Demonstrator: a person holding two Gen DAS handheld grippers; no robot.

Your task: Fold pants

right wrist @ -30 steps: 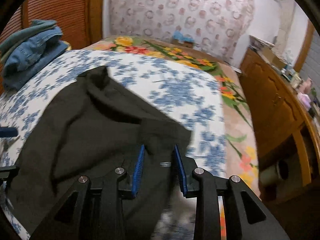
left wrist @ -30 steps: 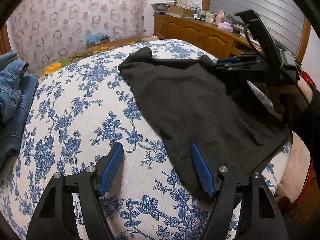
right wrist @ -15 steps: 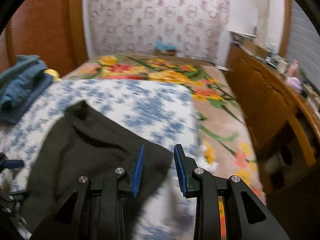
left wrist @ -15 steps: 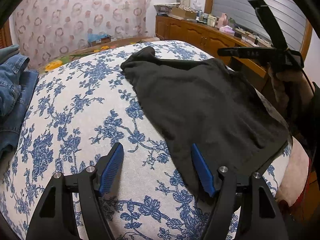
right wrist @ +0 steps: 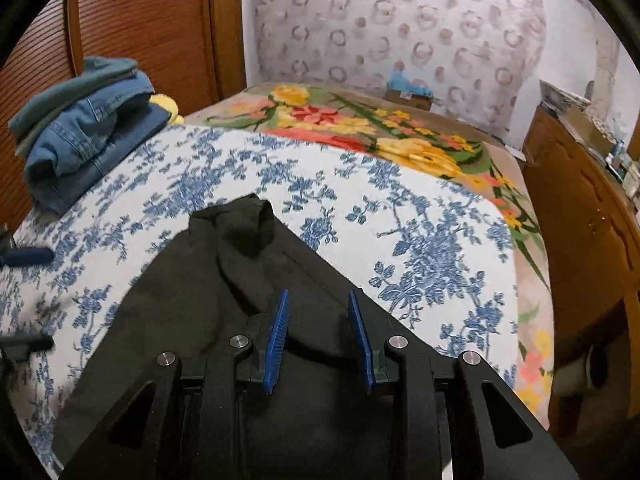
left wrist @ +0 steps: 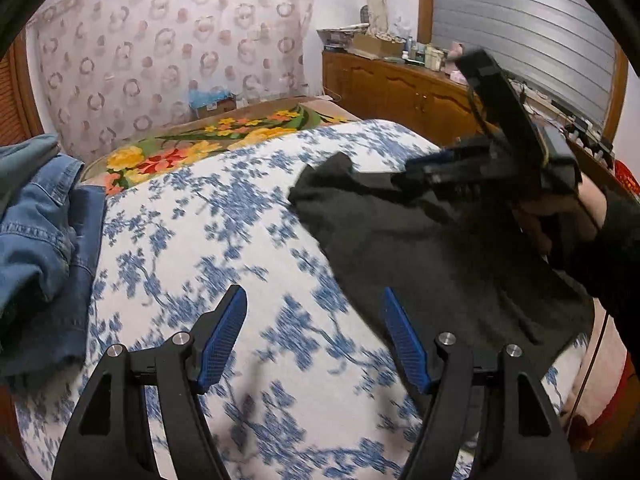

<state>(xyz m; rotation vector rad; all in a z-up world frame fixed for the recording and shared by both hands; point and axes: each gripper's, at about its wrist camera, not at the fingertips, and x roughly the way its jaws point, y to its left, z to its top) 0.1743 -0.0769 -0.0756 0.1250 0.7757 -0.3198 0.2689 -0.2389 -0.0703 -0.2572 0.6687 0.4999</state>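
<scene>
Right wrist view: right gripper [right wrist: 318, 336] hovers, jaws parted, over the dark pants [right wrist: 208, 320] on the floral bedspread [right wrist: 420, 248]. Left gripper [left wrist: 314, 338] gapes empty (farther left). A one-layer pinch could drag the fold crooked.

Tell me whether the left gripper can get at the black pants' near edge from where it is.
Probably yes: the left gripper is open, the black pants lie just beside its right finger, nothing between.
</scene>
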